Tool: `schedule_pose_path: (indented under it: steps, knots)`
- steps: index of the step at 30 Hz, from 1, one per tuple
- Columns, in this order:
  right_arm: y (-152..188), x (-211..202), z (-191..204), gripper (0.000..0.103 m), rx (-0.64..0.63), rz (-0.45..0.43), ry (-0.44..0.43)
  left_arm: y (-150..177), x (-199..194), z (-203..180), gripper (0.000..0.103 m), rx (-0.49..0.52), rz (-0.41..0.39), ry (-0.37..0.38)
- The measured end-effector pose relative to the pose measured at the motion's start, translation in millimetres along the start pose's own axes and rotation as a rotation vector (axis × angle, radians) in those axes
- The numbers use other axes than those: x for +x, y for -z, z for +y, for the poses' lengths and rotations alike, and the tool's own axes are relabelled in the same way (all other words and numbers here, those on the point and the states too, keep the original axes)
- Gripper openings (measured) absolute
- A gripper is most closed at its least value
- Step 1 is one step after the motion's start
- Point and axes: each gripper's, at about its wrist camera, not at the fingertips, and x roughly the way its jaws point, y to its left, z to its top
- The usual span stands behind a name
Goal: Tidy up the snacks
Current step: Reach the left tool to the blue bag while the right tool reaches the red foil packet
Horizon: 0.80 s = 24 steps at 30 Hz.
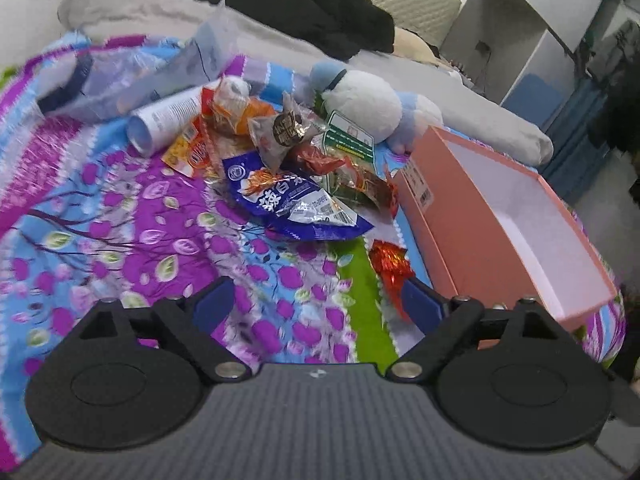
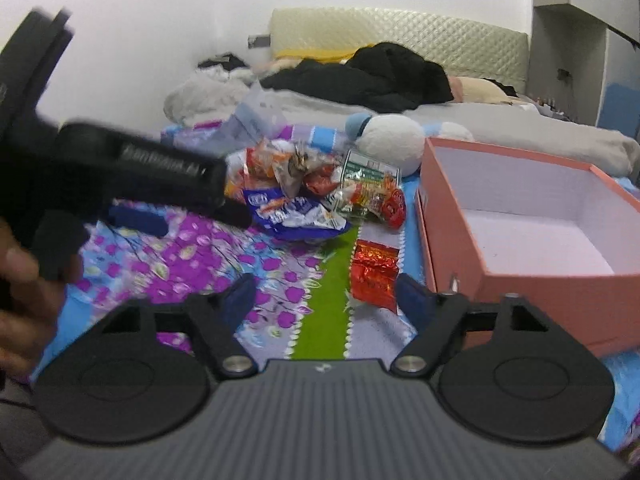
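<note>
Now both my grippers are open and hold nothing. My right gripper (image 2: 322,292) has the red foil packet (image 2: 374,274) just ahead, beside its right finger, near the empty pink box (image 2: 516,276). I should center my jaws over the packet first, then close gently. My left gripper (image 1: 316,306) can take the blue bag (image 1: 294,204) from the pile.

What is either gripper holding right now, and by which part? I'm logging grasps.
Nothing is held. The left gripper and right gripper are both open over the bedspread; the red foil snack lies untouched.
</note>
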Motion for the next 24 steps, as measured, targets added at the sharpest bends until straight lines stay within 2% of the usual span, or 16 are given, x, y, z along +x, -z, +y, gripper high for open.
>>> schedule_pose_path:
  steps: [3, 6, 7, 11, 13, 17, 18, 20, 23, 24]
  knots:
    - [0, 24, 4, 0.054, -0.043, 0.033, 0.031, -7, 26, 8, 0.085, -0.038, 0.013, 0.021]
    - [5, 46, 8, 0.047, -0.082, 0.063, 0.061, -16, 51, 18, 0.079, -0.069, 0.030, 0.044]
    - [7, 53, 9, 0.041, -0.101, 0.073, 0.071, -19, 59, 20, 0.079, -0.079, 0.034, 0.052]
    - [15, 81, 10, 0.037, -0.178, 0.120, 0.116, -27, 89, 33, 0.072, -0.153, 0.060, 0.089]
    - [19, 92, 11, 0.031, -0.221, 0.137, 0.134, -31, 100, 39, 0.069, -0.195, 0.067, 0.105]
    - [22, 105, 11, 0.030, -0.276, 0.143, 0.153, -36, 119, 47, 0.063, -0.269, 0.066, 0.125]
    - [23, 107, 12, 0.029, -0.296, 0.140, 0.164, -37, 124, 49, 0.060, -0.286, 0.067, 0.128]
    - [23, 110, 13, 0.021, -0.309, 0.147, 0.162, -38, 131, 53, 0.052, -0.310, 0.070, 0.131]
    - [24, 113, 15, 0.016, -0.322, 0.152, 0.165, -37, 139, 58, 0.035, -0.348, 0.080, 0.139]
    - [25, 112, 16, 0.009, -0.329, 0.150, 0.168, -37, 140, 60, 0.029, -0.358, 0.081, 0.145]
